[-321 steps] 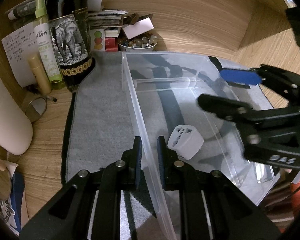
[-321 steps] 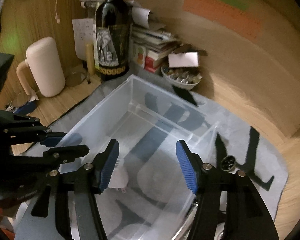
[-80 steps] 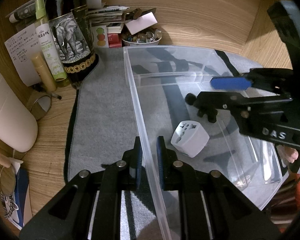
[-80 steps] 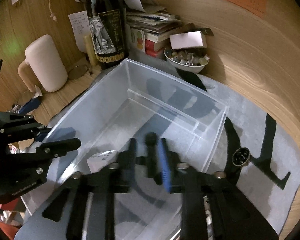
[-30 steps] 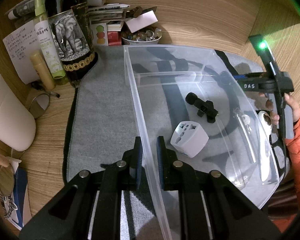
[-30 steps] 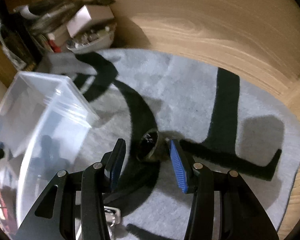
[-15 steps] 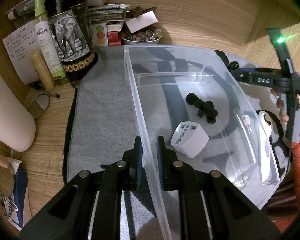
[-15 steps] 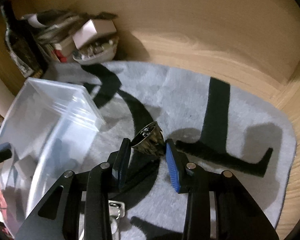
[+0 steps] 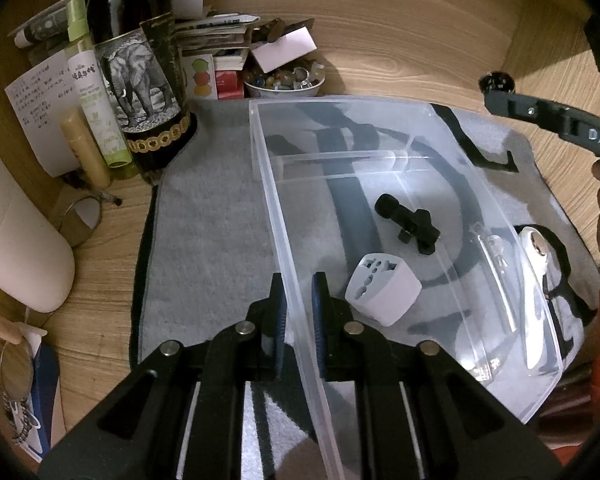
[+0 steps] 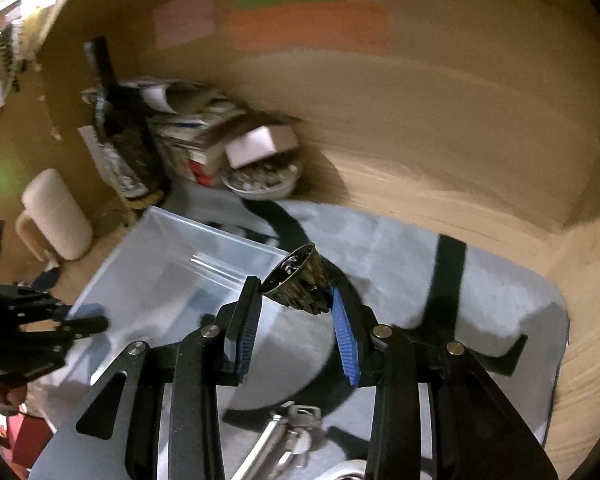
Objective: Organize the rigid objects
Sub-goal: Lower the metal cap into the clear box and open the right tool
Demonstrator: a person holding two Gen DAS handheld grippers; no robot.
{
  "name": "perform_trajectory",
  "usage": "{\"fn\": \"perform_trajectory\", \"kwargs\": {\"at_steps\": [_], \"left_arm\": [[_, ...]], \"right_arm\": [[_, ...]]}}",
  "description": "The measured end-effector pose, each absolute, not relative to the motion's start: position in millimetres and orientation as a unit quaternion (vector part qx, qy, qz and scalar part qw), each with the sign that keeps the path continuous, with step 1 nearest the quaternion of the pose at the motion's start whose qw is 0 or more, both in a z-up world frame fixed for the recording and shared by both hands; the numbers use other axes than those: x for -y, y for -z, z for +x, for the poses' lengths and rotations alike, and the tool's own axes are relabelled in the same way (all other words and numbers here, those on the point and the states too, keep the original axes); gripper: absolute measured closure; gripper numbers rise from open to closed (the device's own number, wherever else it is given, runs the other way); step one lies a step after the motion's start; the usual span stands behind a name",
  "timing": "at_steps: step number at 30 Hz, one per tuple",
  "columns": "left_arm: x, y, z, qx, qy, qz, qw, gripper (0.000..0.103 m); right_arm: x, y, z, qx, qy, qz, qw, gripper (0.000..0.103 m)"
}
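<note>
Metal glints as the right tongs [image 10: 294, 312] grip a dark cone-shaped piece [image 10: 300, 280] mid-frame, above the grey mat; its taper could let it slip. Lower centre, the left tongs [image 9: 299, 308] clamp the clear bin [image 9: 268, 168] wall, which may tip.

Home desk nook, wood-panelled. Wine bottle [image 9: 140, 68] at 11 o'clock, stacked books [image 9: 216, 46] (bowl of trinkets [image 9: 284, 80] beside). Grey mat [image 9: 212, 216] underneath.
</note>
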State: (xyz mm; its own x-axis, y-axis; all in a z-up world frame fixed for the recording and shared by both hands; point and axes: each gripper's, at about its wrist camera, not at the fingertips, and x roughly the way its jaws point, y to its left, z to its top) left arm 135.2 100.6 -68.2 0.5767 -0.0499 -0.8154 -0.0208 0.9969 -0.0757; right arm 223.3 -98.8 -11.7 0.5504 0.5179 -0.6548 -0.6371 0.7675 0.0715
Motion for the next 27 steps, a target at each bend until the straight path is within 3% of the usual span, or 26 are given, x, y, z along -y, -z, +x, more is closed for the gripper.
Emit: {"fn": "perform_trajectory", "kwargs": {"at_steps": [9, 27], "left_arm": [[-99, 69, 135, -0.458, 0.006, -0.032, 0.888, 0.091], [-95, 69, 134, -0.453, 0.003, -0.02, 0.891, 0.092]], "right_arm": [[63, 10, 197, -0.331, -0.375, -0.107, 0.859, 0.071], [10, 56, 188, -0.387, -0.389, -0.178, 0.816, 0.071]]}}
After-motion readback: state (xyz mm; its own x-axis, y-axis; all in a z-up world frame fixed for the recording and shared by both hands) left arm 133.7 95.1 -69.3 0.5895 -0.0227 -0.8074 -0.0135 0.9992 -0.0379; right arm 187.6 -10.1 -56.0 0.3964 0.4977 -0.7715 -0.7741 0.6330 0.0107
